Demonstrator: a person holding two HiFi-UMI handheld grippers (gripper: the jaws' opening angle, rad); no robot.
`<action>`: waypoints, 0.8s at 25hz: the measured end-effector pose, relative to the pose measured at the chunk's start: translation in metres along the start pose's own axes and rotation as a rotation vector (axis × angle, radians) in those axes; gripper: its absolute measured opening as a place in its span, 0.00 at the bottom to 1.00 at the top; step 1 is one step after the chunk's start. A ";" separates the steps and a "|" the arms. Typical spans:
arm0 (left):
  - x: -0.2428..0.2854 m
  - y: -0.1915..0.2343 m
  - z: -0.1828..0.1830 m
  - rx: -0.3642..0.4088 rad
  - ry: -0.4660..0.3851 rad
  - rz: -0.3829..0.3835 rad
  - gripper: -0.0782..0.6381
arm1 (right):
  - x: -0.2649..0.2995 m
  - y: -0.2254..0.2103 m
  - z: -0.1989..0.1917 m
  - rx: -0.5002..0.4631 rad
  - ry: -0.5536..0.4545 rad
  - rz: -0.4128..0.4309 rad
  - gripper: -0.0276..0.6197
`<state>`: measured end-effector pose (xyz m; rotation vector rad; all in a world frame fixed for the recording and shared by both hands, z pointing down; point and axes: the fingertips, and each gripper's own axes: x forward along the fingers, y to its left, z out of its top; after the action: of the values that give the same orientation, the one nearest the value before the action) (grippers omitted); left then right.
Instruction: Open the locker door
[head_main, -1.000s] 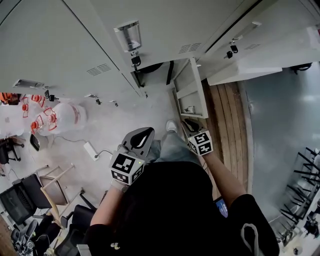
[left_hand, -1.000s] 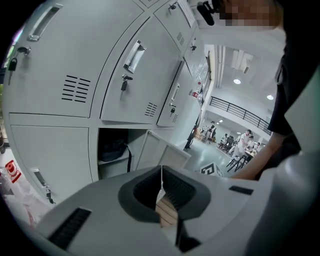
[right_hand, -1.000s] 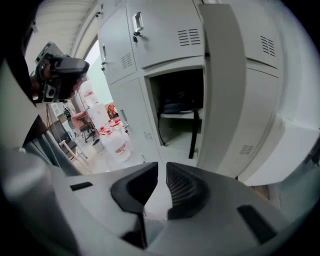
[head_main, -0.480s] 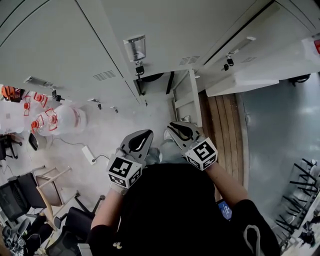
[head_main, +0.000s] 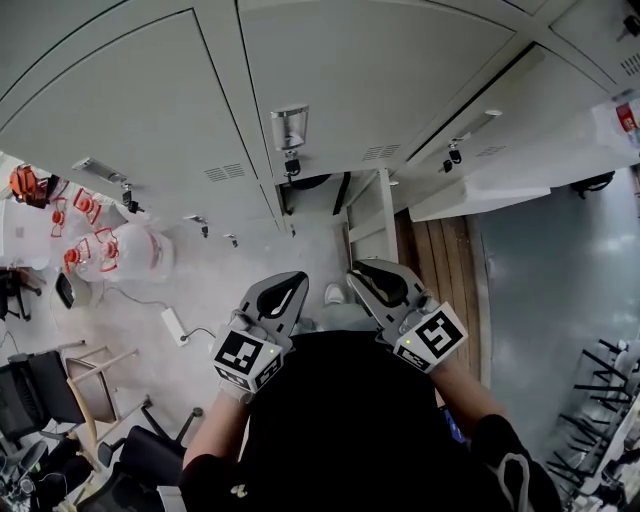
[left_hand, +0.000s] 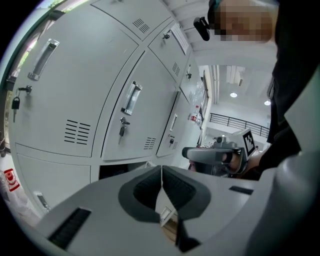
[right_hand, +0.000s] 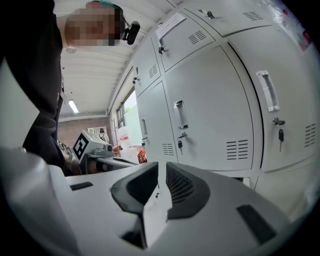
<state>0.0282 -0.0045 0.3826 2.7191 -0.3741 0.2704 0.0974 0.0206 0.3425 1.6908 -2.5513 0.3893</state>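
Big white jugs (head_main: 125, 250) with orange fittings stand on the pale floor (head_main: 250, 270) at left, and a white power strip (head_main: 173, 325) lies near them, cord trailing. Lower left, a wooden stool (head_main: 100, 375) sits beside a dark chair (head_main: 30, 385). Wooden planks (head_main: 440, 260) run along the right, with a black rack (head_main: 610, 390) well beyond.

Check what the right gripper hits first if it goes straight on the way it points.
The right gripper would most likely meet the open locker door low ahead, though depth is unclear.

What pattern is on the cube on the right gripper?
Black-and-white square markers on a white cube. It shows best in the head view.
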 end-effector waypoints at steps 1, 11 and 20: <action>0.000 -0.001 0.003 -0.001 -0.009 -0.005 0.14 | -0.002 0.001 0.002 -0.004 -0.003 -0.003 0.14; -0.004 -0.011 0.031 0.068 -0.089 0.009 0.14 | -0.003 0.007 0.006 -0.042 -0.018 -0.011 0.14; -0.003 -0.010 0.037 0.066 -0.104 0.000 0.14 | 0.000 0.003 0.005 -0.037 -0.029 0.008 0.14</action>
<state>0.0337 -0.0093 0.3450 2.8054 -0.4010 0.1438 0.0950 0.0211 0.3373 1.6872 -2.5695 0.3186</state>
